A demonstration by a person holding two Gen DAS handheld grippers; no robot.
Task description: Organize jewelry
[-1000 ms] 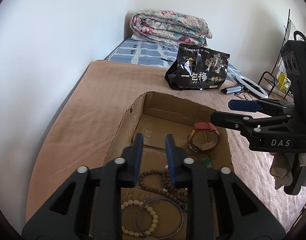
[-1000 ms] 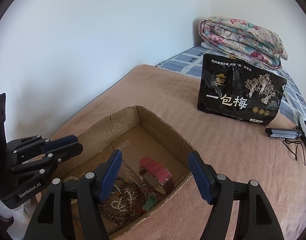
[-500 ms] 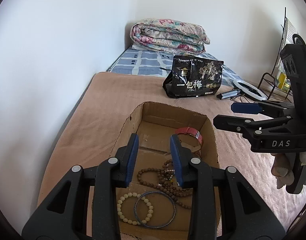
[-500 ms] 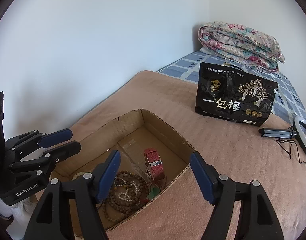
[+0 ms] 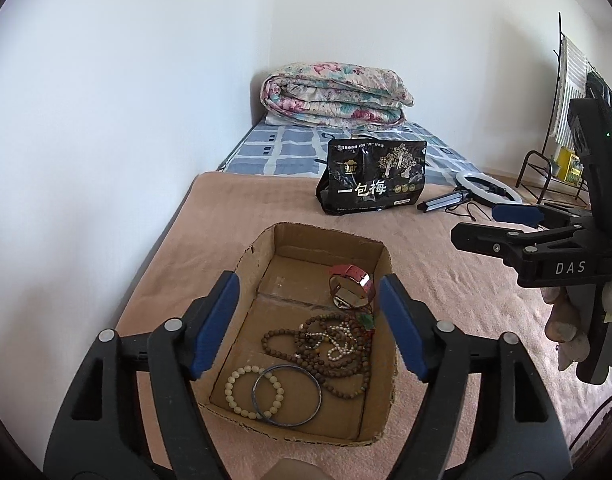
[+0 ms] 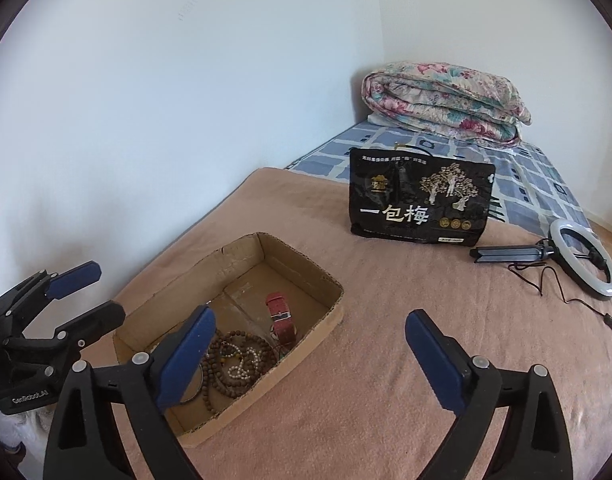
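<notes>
On a bed spread with a tan blanket [image 5: 234,208], beneath a folded floral quilt [image 5: 338,96] and a black snack bag [image 5: 372,176], a shallow cardboard box [image 5: 380,258] holds the day's work. Inside it lie a red-strapped watch [image 5: 352,280], a tangle of brown bead strands [image 5: 318,344] with a white pearl string, a cream bead bracelet [image 5: 242,384] and a dark bangle [image 5: 286,394] overlapping it at the near end. Above the box the left gripper [image 5: 306,324] hangs empty, its jaws opening with nothing between them; the right gripper [image 6: 310,352], held just off the box's right wall, is likewise opening and bare. Every visible piece sits in the box, so the sorting looks finished or close to it. Should more remain, the next move calls for a careful reach into the tangle, pinching a single strand without dragging its neighbours.
</notes>
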